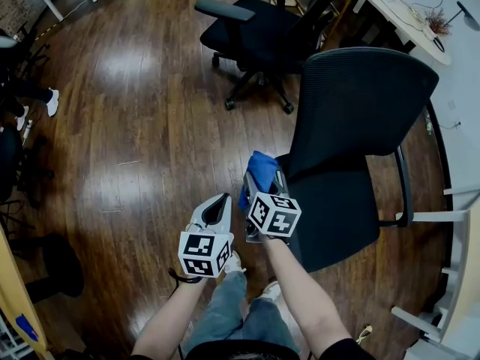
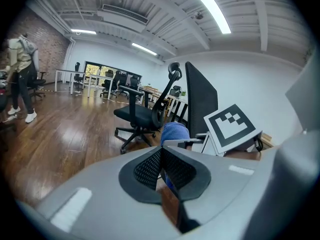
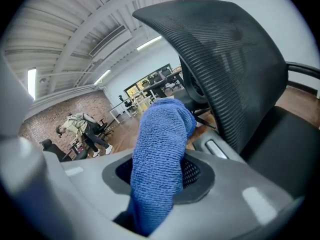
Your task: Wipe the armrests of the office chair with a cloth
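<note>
While your right hand-held gripper (image 1: 261,180) pinched the blue cloth (image 1: 261,163) at the seat edge of the office chair (image 1: 352,103), your left hand-held gripper (image 1: 216,213) sat closed, empty; dragging along an armrest risked tugging the cloth free.

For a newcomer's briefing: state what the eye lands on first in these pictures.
A bright blue terry cloth stands out first, clamped in the right gripper at the head view's centre, beside the big black mesh-backed office chair that fills the right side. Next comes the left gripper, jaws together and empty, just left of it over the glossy dark wooden floor.
</note>
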A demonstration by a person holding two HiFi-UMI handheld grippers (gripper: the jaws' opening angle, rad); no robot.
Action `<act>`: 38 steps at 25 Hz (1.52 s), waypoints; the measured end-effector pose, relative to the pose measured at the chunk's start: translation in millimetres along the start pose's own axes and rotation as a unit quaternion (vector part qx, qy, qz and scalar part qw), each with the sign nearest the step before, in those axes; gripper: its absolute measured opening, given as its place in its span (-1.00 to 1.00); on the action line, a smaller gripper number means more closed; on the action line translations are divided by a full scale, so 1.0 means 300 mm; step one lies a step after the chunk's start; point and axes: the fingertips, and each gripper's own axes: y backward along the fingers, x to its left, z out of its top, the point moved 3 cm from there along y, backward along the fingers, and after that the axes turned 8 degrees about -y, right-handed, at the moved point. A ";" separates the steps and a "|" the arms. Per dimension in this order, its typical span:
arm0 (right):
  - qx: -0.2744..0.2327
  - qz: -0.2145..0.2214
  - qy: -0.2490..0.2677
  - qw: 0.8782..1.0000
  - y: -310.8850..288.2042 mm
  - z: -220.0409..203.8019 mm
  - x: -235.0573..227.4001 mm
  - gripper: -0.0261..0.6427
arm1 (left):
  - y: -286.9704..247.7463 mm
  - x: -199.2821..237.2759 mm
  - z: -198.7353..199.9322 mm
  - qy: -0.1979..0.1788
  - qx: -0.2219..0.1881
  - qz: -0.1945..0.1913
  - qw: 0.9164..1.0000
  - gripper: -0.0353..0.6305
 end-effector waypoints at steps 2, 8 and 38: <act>0.004 0.000 0.001 1.000 0.022 -0.025 -0.002 -0.52 | 0.014 -0.014 -0.011 0.000 0.001 0.001 1.000 -0.88; 0.016 -0.002 0.007 1.000 0.103 -0.106 -0.020 -0.52 | 0.059 -0.069 -0.039 0.000 0.000 0.002 1.000 -0.88; 0.061 0.011 0.031 0.998 0.616 -0.554 -0.128 -0.52 | 0.326 -0.396 -0.343 0.029 -0.001 0.024 0.999 -0.88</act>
